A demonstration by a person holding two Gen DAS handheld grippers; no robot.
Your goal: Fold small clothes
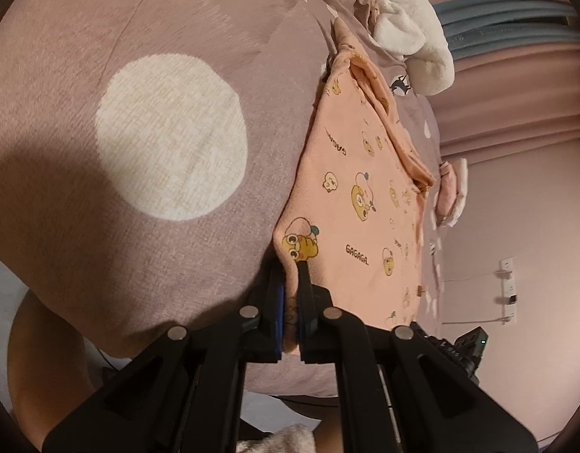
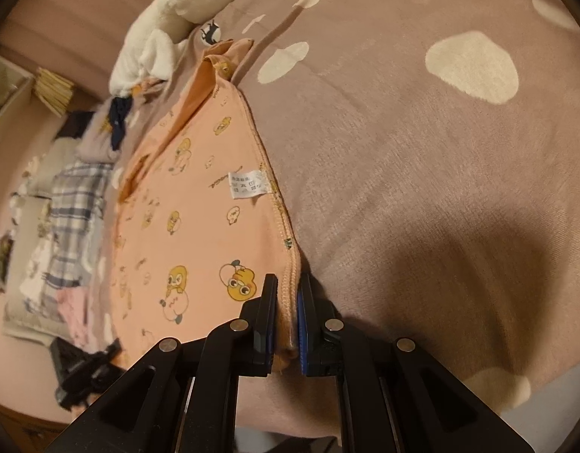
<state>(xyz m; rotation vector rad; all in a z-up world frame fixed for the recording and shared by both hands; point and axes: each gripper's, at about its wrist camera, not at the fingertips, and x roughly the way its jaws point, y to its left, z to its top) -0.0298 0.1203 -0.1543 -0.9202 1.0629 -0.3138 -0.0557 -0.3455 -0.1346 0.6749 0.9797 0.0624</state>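
Note:
A small peach garment printed with yellow cartoon ducks lies on a mauve bedspread with white spots. My left gripper is shut on the garment's near left corner. In the right wrist view the same garment shows a white care label near its right hem. My right gripper is shut on the stitched near right corner. The held edge is lifted off the bedspread; the far part still rests on it.
A white plush towel lies at the far end of the bed, also in the right wrist view. A checked cloth and other clothes pile up to the left. The other gripper shows at the lower right.

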